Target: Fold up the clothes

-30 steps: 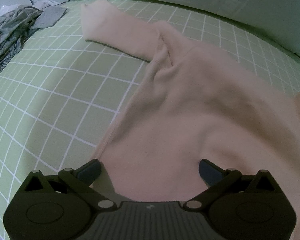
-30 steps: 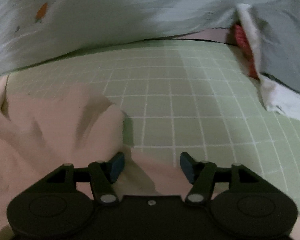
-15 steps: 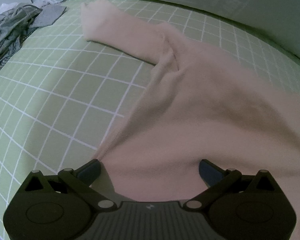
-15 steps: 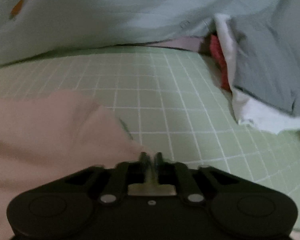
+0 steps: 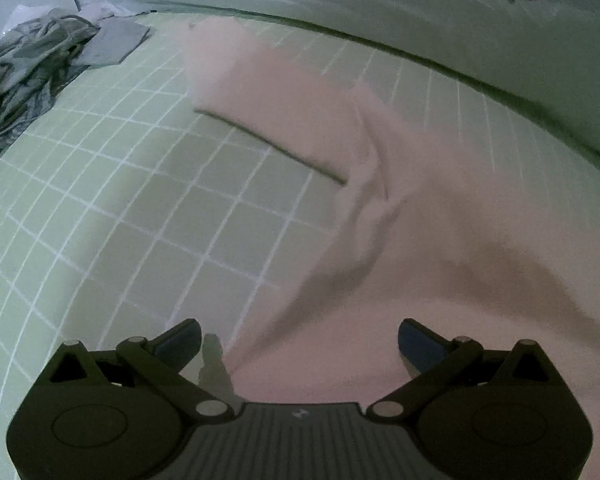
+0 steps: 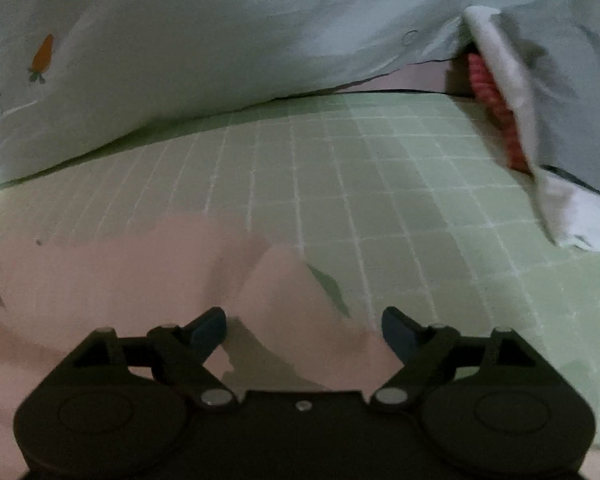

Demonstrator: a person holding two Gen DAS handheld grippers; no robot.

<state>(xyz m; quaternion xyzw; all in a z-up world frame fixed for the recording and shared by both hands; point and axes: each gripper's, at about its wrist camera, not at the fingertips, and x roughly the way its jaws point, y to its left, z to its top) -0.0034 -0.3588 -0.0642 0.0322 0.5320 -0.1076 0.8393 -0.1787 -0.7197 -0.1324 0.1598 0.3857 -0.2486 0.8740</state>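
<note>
Both jaws wide, right gripper (image 6: 302, 326) opening, apparently clear of pink garment (image 6: 140, 280).

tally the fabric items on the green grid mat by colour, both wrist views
pink: 1, the long-sleeved top
dark grey-green: 1, the crumpled garment
plain grey: 2, the flat piece and the draped cloth
red: 1, the knit piece
white: 1, the cloth
total: 6
</note>
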